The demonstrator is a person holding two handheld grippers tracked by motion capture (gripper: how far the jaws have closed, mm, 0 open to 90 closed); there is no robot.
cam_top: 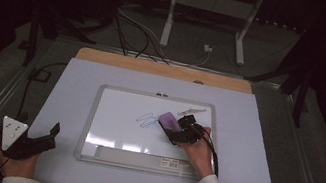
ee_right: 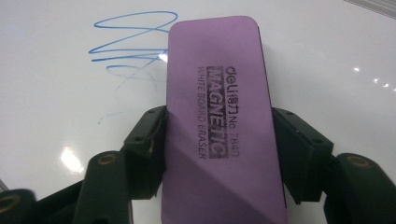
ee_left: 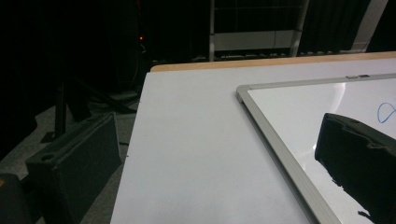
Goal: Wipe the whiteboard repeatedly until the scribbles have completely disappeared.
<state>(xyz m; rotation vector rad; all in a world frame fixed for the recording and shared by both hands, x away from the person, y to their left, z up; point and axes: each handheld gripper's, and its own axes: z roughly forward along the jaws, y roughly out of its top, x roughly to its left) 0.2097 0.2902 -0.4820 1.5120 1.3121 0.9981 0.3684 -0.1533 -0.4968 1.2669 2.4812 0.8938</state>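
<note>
A whiteboard (cam_top: pixel 110 118) lies flat on the table and carries a blue scribble (cam_top: pixel 147 120) near its middle. My right gripper (cam_top: pixel 174 128) is shut on a purple magnetic board eraser (cam_top: pixel 169 120), which sits just right of the scribble. In the right gripper view the eraser (ee_right: pixel 224 70) lies flat on the board, the gripper (ee_right: pixel 219 121) pressing its two long sides, its far end level with the scribble (ee_right: pixel 130 42). My left gripper (cam_top: pixel 52 135) rests open at the table's front left corner, off the board. Nothing lies between its fingers (ee_left: pixel 70 172), which stand wide apart.
A pale grey pen-like thing (cam_top: pixel 193 110) lies on the board's far right part. The board rests on a white table sheet (cam_top: pixel 244 136) with a wooden strip (cam_top: pixel 165 69) at the far edge. Cables and a white stand (cam_top: pixel 206 8) are on the floor beyond.
</note>
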